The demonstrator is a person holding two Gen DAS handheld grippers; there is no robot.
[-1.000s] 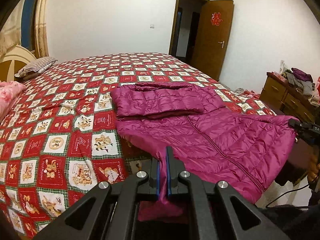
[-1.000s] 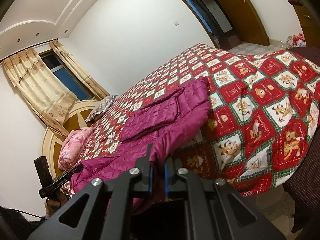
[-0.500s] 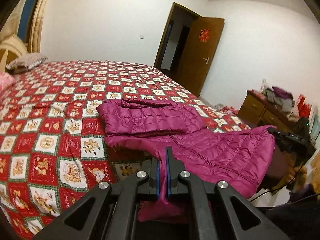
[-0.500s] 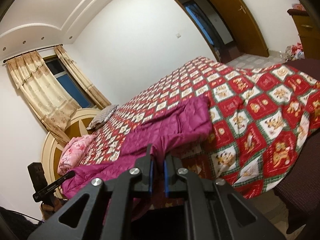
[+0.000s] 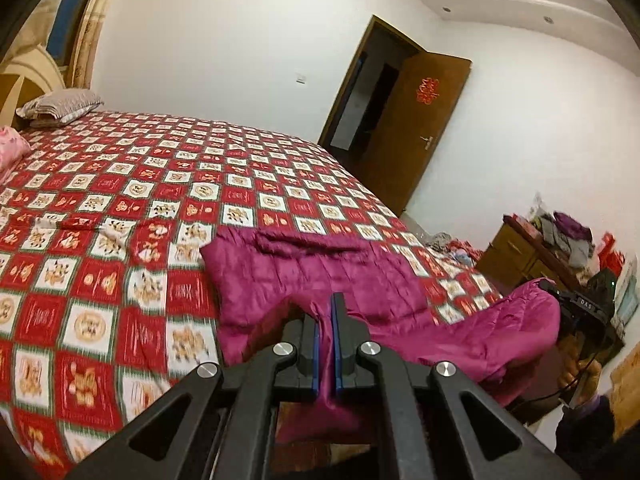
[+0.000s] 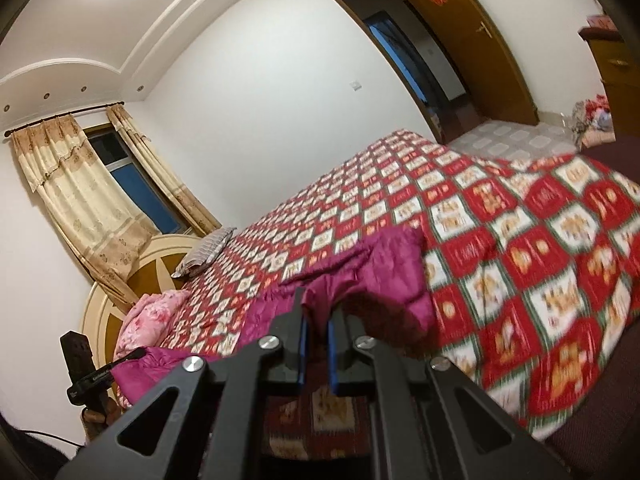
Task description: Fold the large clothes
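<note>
A magenta quilted down jacket lies partly on the bed's near corner, its lower part lifted off the bedspread. My left gripper is shut on one hem corner, fabric pinched between its blue pads. My right gripper is shut on the other hem corner, held above the bed edge. The jacket hangs stretched between both grippers. The right gripper also shows at the far right of the left wrist view, and the left gripper at the lower left of the right wrist view.
The bed has a red checked bedspread with pillows and a pink quilt by the headboard. A wooden dresser piled with clothes stands to the right. An open wooden door is behind the bed.
Both grippers have risen and tilted up with the hem, lifting the jacket's lower half off the bed and carrying it toward the collar end. Both stay shut.
</note>
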